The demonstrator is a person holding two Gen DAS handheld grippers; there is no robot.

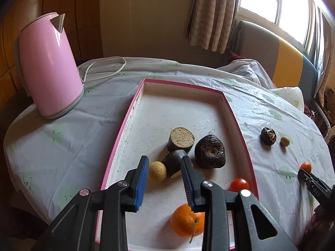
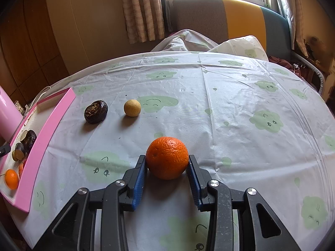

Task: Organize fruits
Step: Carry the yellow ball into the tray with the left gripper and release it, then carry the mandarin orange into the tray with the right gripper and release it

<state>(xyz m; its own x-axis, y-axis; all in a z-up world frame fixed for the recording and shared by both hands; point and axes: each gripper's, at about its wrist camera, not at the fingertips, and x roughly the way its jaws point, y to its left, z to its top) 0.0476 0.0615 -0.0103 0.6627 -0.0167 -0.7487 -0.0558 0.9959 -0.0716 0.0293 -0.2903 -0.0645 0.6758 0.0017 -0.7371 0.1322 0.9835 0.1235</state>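
Observation:
A pink-rimmed white tray (image 1: 125,125) holds two cut dark pieces (image 1: 181,140), a dark wrinkled fruit (image 1: 210,152), a small tan ball fruit (image 1: 157,172), a red tomato (image 1: 239,184) and an orange (image 1: 187,220). My left gripper (image 1: 164,165) is open and empty above the tray. My right gripper (image 2: 166,163) has its pads against both sides of an orange (image 2: 167,158) on the tablecloth; it also shows in the left wrist view (image 1: 306,166). A dark wrinkled fruit (image 2: 96,111) and a tan ball fruit (image 2: 132,108) lie loose on the cloth.
A pink electric kettle (image 1: 49,67) with a white cord (image 1: 104,68) stands at the table's far left. The tray's pink wall (image 2: 44,142) lies left of the right gripper. A striped padded headboard (image 2: 230,16) and curtains (image 2: 142,8) lie behind the round table.

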